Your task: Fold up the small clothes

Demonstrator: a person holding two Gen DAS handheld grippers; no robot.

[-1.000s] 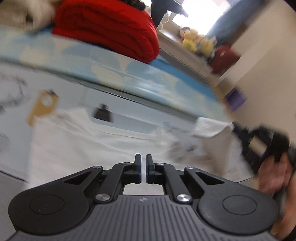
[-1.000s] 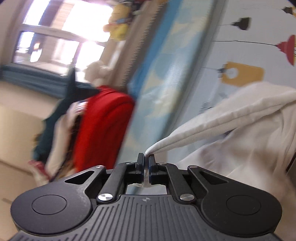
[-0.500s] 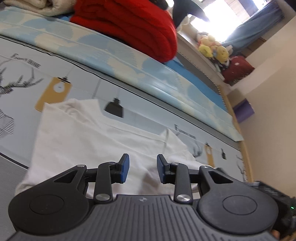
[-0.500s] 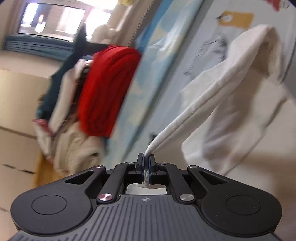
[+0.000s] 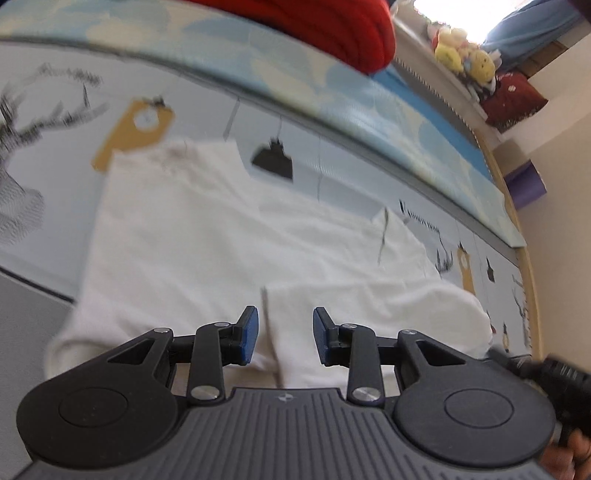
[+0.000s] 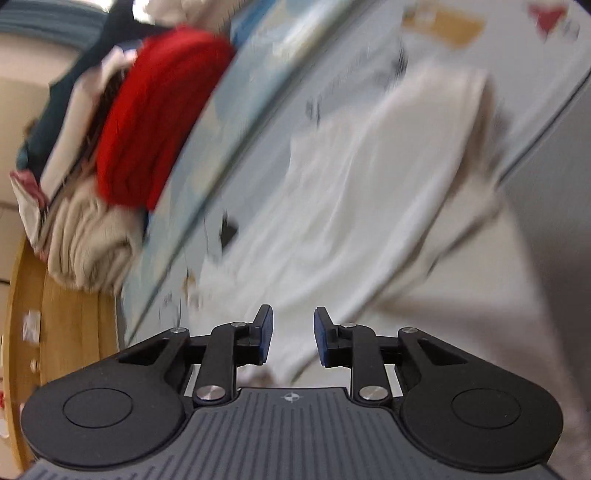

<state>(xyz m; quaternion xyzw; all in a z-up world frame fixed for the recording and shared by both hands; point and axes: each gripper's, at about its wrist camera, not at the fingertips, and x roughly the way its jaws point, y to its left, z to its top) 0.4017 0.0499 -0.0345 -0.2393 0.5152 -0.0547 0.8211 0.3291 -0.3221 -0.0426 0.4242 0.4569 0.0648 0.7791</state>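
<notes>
White garment lies on the printed mat, one side folded inward. Left gripper fingers spread, empty; right gripper fingers opening, empty. Further folds remain.

red blanket cut off (top), rt view blurred

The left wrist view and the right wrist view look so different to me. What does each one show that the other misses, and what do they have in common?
Only the left wrist view shows the plush toys on a ledge by the window, a purple box and the left gripper, open over a folded edge of the white shirt.

Only the right wrist view shows a beige pile, a wooden board and the right gripper, its jaws opening, with no cloth pinched.

Both show the shirt spread on the patterned mat and the red blanket.
</notes>
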